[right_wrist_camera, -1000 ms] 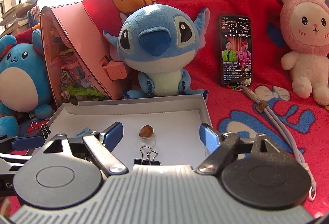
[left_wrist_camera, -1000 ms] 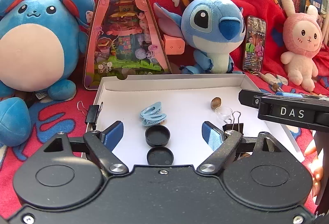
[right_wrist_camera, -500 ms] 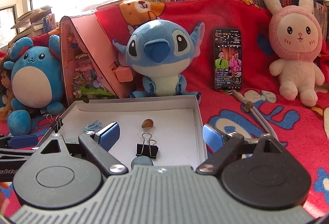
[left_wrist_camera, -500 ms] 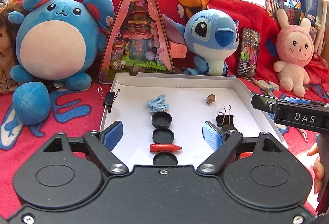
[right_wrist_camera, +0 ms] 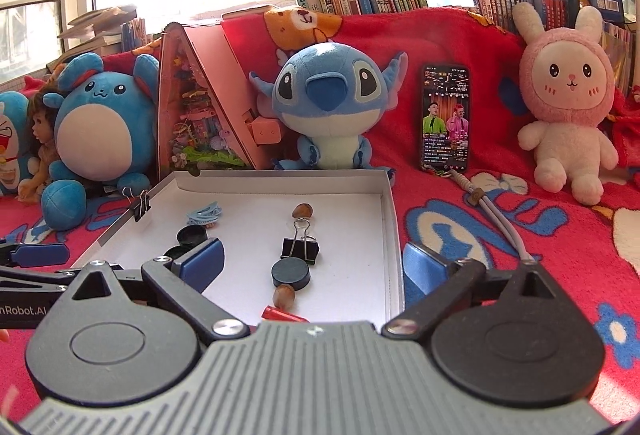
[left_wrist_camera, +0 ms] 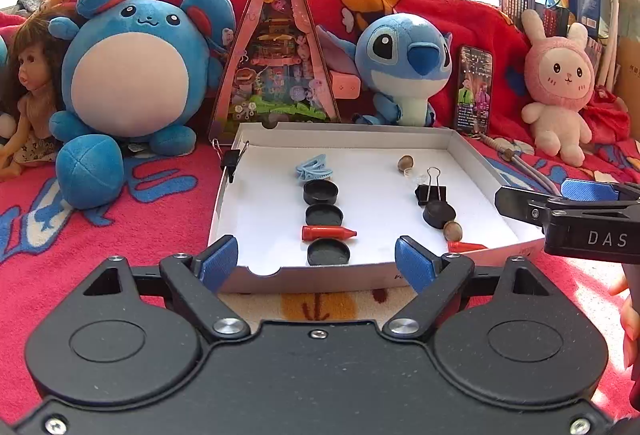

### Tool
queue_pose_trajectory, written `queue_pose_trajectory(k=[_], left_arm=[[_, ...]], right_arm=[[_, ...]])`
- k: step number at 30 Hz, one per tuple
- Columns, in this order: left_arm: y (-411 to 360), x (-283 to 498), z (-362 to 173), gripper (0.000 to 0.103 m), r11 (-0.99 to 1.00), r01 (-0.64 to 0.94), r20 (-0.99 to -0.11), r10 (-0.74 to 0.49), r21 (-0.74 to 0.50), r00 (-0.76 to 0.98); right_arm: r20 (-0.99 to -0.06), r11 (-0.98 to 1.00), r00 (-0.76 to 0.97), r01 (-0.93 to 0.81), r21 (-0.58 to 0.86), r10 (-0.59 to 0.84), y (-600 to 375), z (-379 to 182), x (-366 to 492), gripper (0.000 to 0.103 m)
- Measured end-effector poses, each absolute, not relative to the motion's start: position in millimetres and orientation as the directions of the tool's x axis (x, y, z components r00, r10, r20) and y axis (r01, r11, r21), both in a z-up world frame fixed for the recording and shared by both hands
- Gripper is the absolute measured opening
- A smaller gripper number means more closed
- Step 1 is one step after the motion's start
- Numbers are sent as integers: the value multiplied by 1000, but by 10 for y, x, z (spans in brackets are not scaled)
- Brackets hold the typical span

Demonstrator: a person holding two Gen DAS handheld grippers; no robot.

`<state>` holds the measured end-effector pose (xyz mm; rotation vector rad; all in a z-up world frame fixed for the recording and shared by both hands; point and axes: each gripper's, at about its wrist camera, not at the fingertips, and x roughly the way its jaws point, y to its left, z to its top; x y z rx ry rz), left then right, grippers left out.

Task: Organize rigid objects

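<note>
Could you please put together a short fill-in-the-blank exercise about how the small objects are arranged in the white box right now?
1. In the left row of the white box, the red crayon lies between two black ____.
2. The blue hair claw lies at the ____ end of that row.
3. A black binder clip is clipped onto the box's ____ wall.
4. Neither the left tool nor the right tool holds ____.

Missing words: caps; far; left; anything
</note>
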<state>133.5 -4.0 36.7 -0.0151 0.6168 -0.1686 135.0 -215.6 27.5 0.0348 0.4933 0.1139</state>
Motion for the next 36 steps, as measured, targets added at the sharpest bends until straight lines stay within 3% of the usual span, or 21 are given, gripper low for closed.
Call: queue_pose_trajectory(k=[14,36], left_arm=[[-10,1127,-8,85,993,114,-610,-105,-24,785],[-7,1158,-132,89,996,85,-623,-74,-13,779]], right_arm=[[-539,994,836,-94,48,105,-2039,-79,1108,103],[-614,997,787,-74,12,66,-1958,-290,1141,103]])
